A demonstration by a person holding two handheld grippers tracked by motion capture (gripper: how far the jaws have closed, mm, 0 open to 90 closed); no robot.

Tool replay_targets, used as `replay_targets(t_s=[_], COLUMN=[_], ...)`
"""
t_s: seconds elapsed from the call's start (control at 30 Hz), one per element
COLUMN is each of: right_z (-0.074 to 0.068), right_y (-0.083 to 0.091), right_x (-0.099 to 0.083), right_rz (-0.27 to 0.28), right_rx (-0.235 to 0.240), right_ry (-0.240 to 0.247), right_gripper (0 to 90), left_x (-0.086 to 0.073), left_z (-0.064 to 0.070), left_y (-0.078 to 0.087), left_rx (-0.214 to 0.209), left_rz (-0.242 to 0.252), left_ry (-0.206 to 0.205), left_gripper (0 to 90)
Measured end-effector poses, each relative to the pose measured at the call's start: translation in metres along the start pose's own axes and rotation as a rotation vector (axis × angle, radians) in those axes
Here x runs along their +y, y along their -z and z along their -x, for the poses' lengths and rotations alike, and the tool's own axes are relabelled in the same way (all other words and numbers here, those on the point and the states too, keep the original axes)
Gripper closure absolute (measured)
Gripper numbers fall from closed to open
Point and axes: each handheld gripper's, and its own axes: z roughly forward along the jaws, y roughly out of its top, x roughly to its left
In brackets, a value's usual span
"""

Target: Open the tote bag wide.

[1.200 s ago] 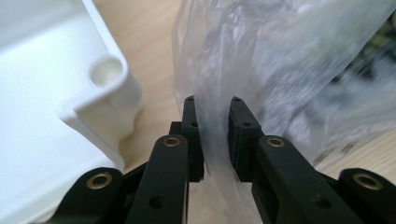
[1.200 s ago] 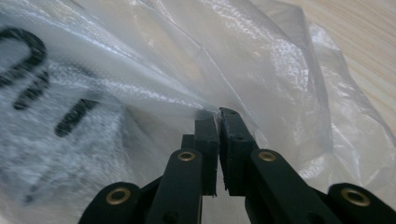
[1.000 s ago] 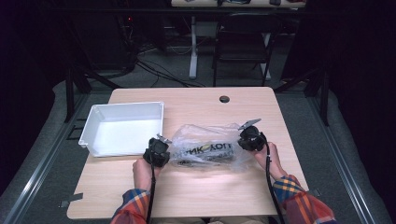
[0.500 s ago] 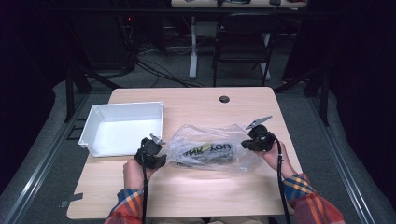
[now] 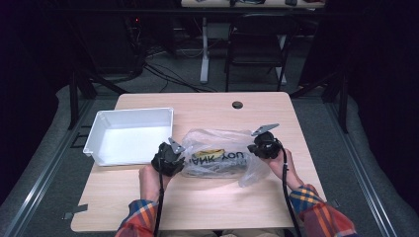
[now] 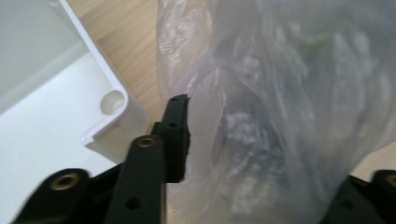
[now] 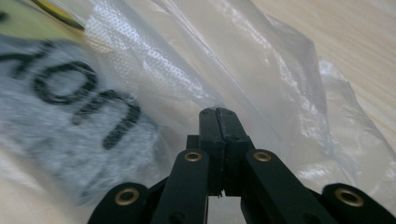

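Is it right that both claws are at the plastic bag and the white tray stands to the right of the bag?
Not quite. In the high view the tray stands left of the bag; both claws, left and right, are at the bag.

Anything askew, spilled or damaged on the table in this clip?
Nothing stands out. The plastic bag lies crumpled on the table between the left claw and right claw, its contents inside. The white tray sits squarely beside it, with no spill or visible damage.
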Motion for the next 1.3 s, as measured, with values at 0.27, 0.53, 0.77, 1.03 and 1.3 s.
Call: replay_targets(t_s=[0.27,0.53,0.77,1.03,1.3], right_z=[0.007,-0.007,-0.044,-0.058,-0.058], right_y=[-0.014,0.040,0.045,0.028,0.031], right_x=[-0.008,0.000,0.001,-0.004,-0.006], right_rz=[-0.088,0.057,0.058,0.028,0.027], right_rx=[-0.043,0.016,0.150,0.070,0.088], right_ry=[0.006,0.046,0.170,0.232,0.217], right_gripper=[80.6,55.2,53.3,70.3,90.0], left_x=[-0.013,-0.015,-0.015,-0.016,-0.018], left_z=[-0.012,-0.015,-0.015,-0.016,-0.019], left_y=[-0.022,-0.023,-0.020,-0.018,-0.015], left_rx=[-0.039,-0.070,-0.098,-0.144,-0.156], left_rz=[-0.081,-0.080,-0.059,-0.034,-0.022], left_ry=[0.060,0.079,0.095,0.104,0.117], left_gripper=[81.2,80.2,79.9,78.9,78.4])
